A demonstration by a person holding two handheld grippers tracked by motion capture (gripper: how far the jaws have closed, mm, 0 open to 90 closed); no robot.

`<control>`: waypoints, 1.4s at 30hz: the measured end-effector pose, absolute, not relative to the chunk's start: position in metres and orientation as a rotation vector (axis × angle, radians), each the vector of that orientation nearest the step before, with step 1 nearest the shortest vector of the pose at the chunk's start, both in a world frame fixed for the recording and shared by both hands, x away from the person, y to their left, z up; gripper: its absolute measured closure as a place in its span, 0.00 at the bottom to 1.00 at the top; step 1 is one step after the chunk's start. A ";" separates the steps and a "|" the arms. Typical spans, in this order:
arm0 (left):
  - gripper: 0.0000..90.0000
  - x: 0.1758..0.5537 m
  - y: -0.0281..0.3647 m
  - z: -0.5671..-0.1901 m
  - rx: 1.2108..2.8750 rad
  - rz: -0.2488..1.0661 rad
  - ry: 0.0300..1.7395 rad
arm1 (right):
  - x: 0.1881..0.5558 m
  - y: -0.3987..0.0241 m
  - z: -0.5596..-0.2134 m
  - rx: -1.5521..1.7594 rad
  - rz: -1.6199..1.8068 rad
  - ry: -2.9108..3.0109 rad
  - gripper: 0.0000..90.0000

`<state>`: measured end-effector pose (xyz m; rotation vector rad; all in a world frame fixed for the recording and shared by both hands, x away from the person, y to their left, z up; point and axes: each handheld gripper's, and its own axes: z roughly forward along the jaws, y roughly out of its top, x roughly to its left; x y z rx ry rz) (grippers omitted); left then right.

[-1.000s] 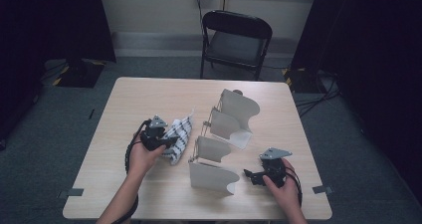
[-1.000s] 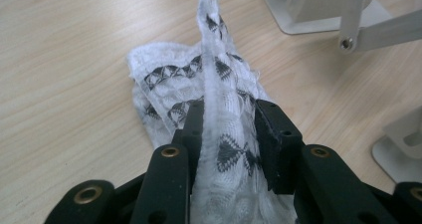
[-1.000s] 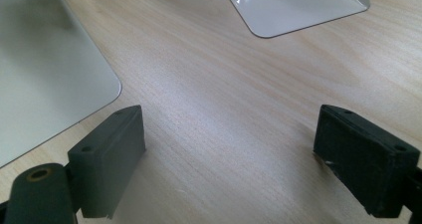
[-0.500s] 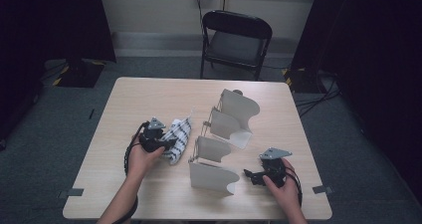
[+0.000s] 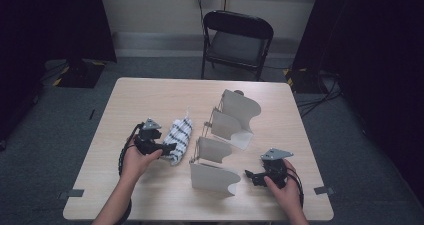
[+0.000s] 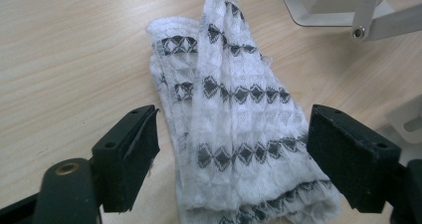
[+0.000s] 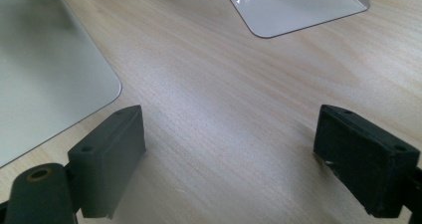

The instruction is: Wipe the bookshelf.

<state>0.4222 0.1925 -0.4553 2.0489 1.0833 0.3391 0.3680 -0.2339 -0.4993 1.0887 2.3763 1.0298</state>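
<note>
A white cloth with black diamond bands [image 5: 179, 135] [image 6: 234, 94] lies folded on the wooden table [image 5: 150, 97], left of a white rack of curved plates [image 5: 225, 130]. My left gripper [image 5: 168, 147] [image 6: 234, 134] is at the cloth's near end. Its jaws have just been opening and now stand on either side of the cloth, with the pads off the fabric. My right gripper [image 5: 248, 176] [image 7: 229, 139] rests open near the front right of the table, with bare wood between its jaws, beside the rack's nearest plate [image 5: 214, 177] [image 7: 45, 69].
A black folding chair [image 5: 237, 40] stands beyond the table's far edge. The rack's metal foot and a bolt [image 6: 357, 32] lie just past the cloth. Another white plate [image 7: 293, 5] is ahead of the right gripper. Tape marks sit at the front corners.
The left gripper's jaws stand wider at the cloth's near end, and the cloth has settled flatter on the table. The right hand has kept still.
</note>
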 end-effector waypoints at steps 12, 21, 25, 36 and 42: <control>0.22 0.408 0.214 -0.462 2.046 0.287 1.100 | 0.368 -0.234 -0.499 1.089 1.030 2.376 0.14; 0.24 0.398 0.231 -0.472 2.058 0.287 1.119 | 0.368 -0.234 -0.499 1.089 1.031 2.376 0.14; 0.24 0.392 0.240 -0.476 2.068 0.292 1.126 | 0.368 -0.234 -0.499 1.089 1.030 2.376 0.14; 0.25 0.379 0.259 -0.484 2.080 0.330 1.145 | 0.368 -0.234 -0.499 1.089 1.031 2.376 0.14; 0.25 0.376 0.268 -0.488 2.077 0.340 1.157 | 0.368 -0.234 -0.499 1.089 1.031 2.376 0.14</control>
